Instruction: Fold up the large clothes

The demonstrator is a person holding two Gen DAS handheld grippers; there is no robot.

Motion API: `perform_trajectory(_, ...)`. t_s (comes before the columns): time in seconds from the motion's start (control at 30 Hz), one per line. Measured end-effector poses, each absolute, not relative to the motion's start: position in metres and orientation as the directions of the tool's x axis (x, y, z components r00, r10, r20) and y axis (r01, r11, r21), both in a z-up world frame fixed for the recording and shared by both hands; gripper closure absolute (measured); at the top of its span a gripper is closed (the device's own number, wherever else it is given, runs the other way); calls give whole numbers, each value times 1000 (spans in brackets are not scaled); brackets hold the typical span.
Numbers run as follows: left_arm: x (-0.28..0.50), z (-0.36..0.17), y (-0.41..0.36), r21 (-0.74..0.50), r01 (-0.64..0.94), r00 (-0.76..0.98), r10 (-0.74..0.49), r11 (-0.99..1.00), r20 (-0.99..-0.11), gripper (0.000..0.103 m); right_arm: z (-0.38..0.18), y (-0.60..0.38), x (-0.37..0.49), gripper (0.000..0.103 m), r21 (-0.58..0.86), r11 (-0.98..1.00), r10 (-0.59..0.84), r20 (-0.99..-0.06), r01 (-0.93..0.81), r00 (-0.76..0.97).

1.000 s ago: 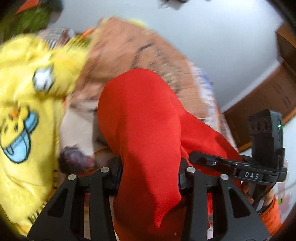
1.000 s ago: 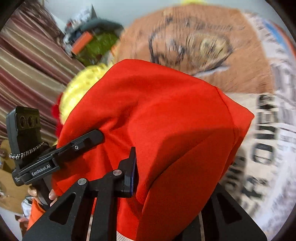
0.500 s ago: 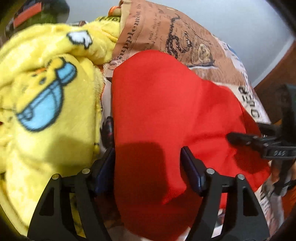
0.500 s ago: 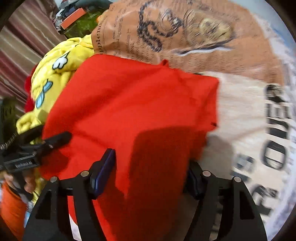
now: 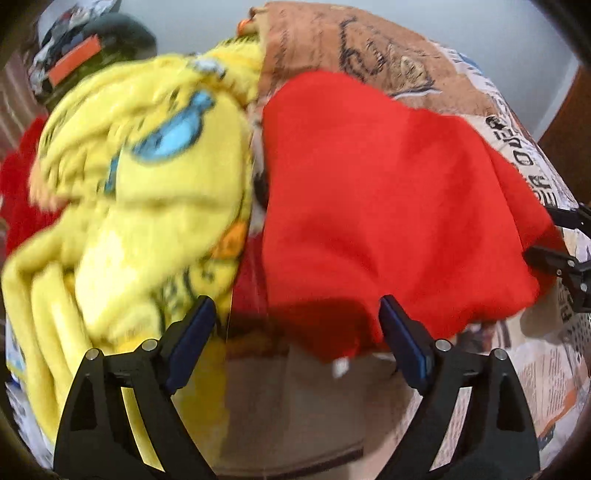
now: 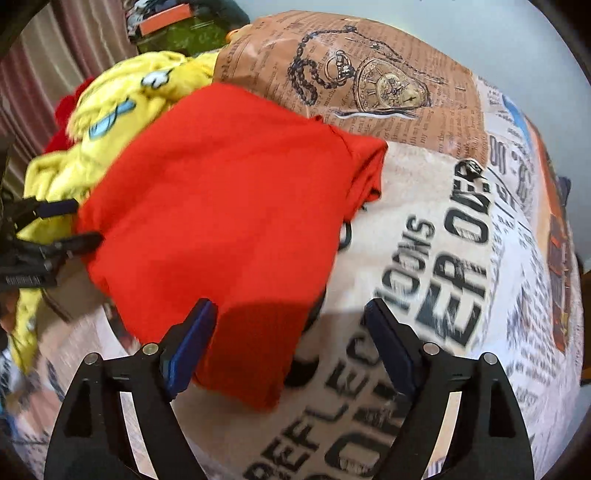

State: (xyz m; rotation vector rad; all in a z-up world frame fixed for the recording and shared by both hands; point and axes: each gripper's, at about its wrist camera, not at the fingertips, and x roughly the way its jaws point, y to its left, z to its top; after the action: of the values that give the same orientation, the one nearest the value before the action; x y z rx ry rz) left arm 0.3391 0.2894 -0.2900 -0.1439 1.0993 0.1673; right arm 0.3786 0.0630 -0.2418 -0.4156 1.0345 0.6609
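Observation:
A folded red garment [image 5: 388, 206] lies on the newspaper-print bedspread [image 5: 369, 55]. It also shows in the right wrist view [image 6: 229, 221]. My left gripper [image 5: 295, 343] is open and empty, just back from the garment's near edge. My right gripper [image 6: 288, 339] is open and empty, with the garment's near corner lying between its fingers but not held. The right gripper's tips [image 5: 565, 251] show at the right edge of the left view, and the left gripper [image 6: 40, 236] shows at the left edge of the right view, both beside the garment.
A yellow fleece blanket with a blue cartoon print [image 5: 140, 192] is heaped left of the red garment; it also shows in the right view [image 6: 110, 110]. The bedspread [image 6: 443, 258] stretches to the right. A dark bag with an orange patch [image 6: 177, 26] and curtains [image 6: 44, 66] stand behind.
Both grippers have let go of the red garment, opened wide and drawn back. The garment has dropped from being held up to lying folded on the bedspread.

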Motion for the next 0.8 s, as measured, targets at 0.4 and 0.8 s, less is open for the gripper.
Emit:
perform_trajectory(0.4, 271, -250, 274, 68, -220, 462, 165, 973, -872, 14, -203, 16, 344, 20, 47, 769, 358, -858, -638, 367)
perform_trajectory(0.8, 209, -87, 210, 9, -170, 769, 138, 985, -624, 14, -73, -13, 259, 20, 34, 746, 533, -629, -665, 566)
